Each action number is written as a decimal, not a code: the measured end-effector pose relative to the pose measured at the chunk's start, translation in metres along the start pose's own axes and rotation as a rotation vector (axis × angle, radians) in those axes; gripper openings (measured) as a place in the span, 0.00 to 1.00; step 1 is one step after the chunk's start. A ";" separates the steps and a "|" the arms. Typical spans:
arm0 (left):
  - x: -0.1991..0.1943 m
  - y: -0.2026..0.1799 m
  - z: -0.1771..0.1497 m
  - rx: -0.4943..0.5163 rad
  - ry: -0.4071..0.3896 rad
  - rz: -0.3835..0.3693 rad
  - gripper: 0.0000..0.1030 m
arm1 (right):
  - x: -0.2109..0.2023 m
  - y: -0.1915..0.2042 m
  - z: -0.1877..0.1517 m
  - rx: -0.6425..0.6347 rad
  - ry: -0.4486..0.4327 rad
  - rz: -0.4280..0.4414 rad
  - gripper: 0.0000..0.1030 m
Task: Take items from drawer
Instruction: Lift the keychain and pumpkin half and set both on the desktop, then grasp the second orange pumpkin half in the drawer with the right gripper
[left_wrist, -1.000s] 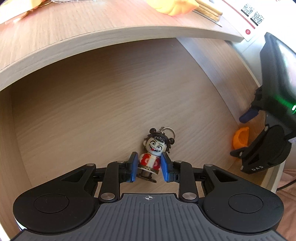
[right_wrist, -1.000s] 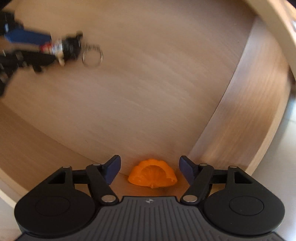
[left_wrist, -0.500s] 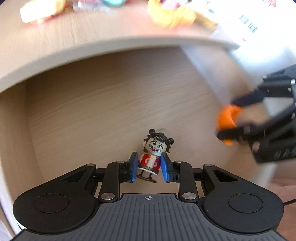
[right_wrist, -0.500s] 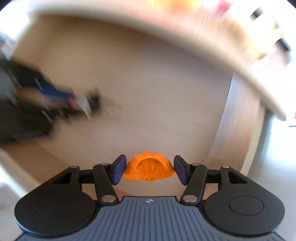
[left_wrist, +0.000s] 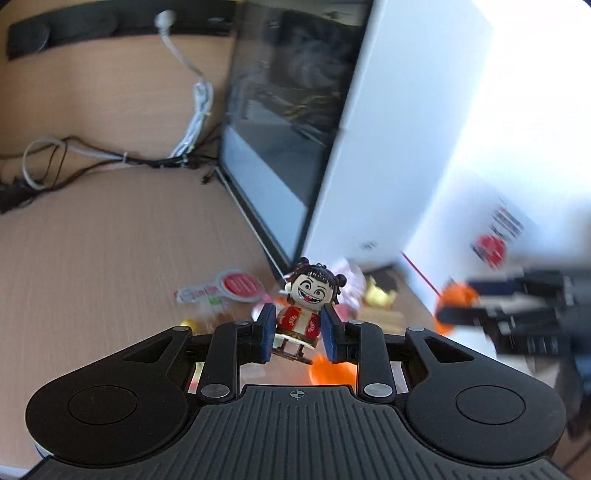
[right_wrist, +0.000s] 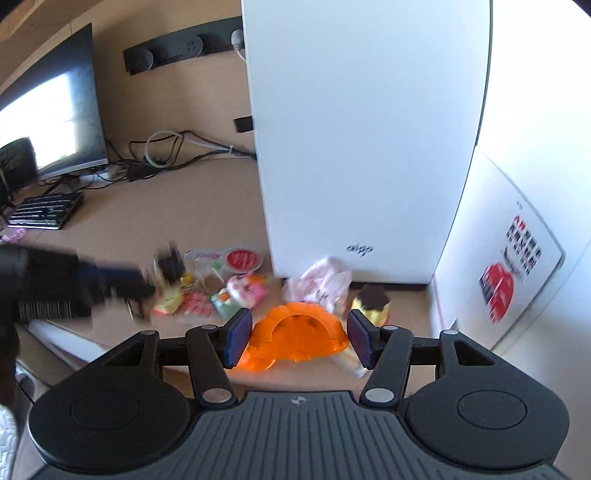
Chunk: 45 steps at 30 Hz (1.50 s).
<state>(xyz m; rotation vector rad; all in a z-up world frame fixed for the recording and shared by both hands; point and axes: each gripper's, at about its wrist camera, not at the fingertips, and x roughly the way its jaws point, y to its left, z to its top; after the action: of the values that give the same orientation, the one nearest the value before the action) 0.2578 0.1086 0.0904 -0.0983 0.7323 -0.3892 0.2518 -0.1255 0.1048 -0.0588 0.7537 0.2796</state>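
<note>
My left gripper (left_wrist: 298, 332) is shut on a small doll keychain (left_wrist: 306, 295) with black hair buns and a red-and-white outfit, held upright above the wooden desk (left_wrist: 110, 258). My right gripper (right_wrist: 299, 341) is shut on an orange segment-shaped toy (right_wrist: 295, 330), gripped at its two ends. In the left wrist view the right gripper (left_wrist: 517, 314) is a blur at the right with the orange toy (left_wrist: 456, 295). The left gripper (right_wrist: 92, 280) is a blur at the left of the right wrist view. The drawer is out of view.
A pile of small packets and toys (right_wrist: 236, 291) lies on the desk in front of a white computer case (right_wrist: 354, 147). A monitor (right_wrist: 55, 118), a keyboard (right_wrist: 44, 210) and tangled cables (right_wrist: 166, 151) stand further back left. A white wall with a sticker (right_wrist: 509, 266) is on the right.
Both grippers have lifted out of the drawer with their items and now hang over the desktop. The right gripper closed on the orange toy about half a second ago.
</note>
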 end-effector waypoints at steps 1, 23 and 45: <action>0.008 0.004 0.000 -0.014 0.005 0.004 0.29 | 0.006 -0.002 0.001 0.006 0.010 0.003 0.55; 0.098 0.044 -0.046 -0.014 -0.024 0.194 0.43 | 0.043 -0.020 -0.031 0.048 0.124 -0.017 0.26; 0.036 0.049 -0.048 -0.151 -0.095 0.182 0.40 | 0.078 -0.006 -0.094 0.013 0.403 0.131 0.57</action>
<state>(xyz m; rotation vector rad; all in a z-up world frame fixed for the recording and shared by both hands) 0.2654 0.1430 0.0214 -0.1898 0.6695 -0.1543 0.2449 -0.1276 -0.0172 -0.0538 1.1618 0.3940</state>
